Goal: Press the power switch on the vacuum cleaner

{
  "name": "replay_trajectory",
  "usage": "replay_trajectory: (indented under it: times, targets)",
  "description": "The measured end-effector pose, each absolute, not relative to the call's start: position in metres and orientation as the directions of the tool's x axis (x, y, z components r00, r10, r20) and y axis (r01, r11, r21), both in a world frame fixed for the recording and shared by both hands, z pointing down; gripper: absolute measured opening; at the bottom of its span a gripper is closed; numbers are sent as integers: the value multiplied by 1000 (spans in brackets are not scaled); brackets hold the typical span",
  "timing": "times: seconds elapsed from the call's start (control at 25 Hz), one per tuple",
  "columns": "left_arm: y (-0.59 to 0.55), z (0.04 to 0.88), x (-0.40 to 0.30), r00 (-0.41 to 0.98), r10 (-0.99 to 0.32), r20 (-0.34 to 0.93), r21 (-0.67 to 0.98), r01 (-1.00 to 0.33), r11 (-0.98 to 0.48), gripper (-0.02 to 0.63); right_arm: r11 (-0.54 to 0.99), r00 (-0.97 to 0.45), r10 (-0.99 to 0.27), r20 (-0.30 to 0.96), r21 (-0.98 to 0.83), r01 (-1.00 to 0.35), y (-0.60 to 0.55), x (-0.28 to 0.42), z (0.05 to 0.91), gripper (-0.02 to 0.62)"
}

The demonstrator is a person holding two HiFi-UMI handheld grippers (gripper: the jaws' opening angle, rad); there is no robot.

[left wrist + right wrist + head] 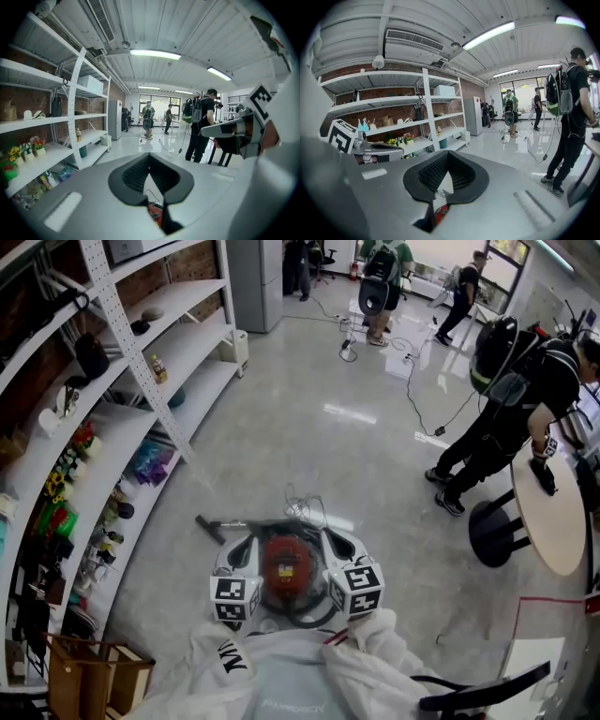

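The floor [328, 446] fills most of the head view, with long shelving [122, 399] curving down its left side. A person with a backpack [511, 418] stands by a round surface [558, 512] at the right, which the frame edge cuts off.

The vacuum cleaner [286, 563], red-bodied, sits on the floor directly below the person, between the two grippers. Its near side is covered by the marker cubes and white sleeves. No switch on it can be made out in any view. A dark wand [211, 524] lies on the floor to its left, and a thin cable [302, 505] loops just beyond it.

The left gripper [246, 549] reaches down beside the vacuum's left flank, and the right gripper [336, 542] beside its right flank. Contact cannot be judged.

In the left gripper view, the jaws are drawn together at the tips and hold nothing. Only a red sliver of the vacuum [155, 213] shows through the slit below them. The right gripper view shows the same, with the jaws closed and empty and a small red patch [439, 212] beneath.
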State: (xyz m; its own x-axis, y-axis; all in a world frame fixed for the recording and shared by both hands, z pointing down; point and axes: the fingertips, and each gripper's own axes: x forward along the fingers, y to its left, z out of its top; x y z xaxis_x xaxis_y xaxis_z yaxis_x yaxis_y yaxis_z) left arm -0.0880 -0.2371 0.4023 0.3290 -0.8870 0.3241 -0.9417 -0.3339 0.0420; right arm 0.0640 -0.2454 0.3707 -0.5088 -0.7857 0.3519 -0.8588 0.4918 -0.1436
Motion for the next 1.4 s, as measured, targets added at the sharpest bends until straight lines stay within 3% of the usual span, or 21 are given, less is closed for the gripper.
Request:
replay_trajectory:
  times: [0.72,1.4]
  targets:
    - [-213,403,-67,264,-905,334,27,-962,-271,0,522,-543,-766,344,-160,-838,-231,99,375,0]
    - [-195,397,-63,284,-905,316,-26,-951,-307,0,538,-556,-762,333,-153,-829,-217,96,378,0]
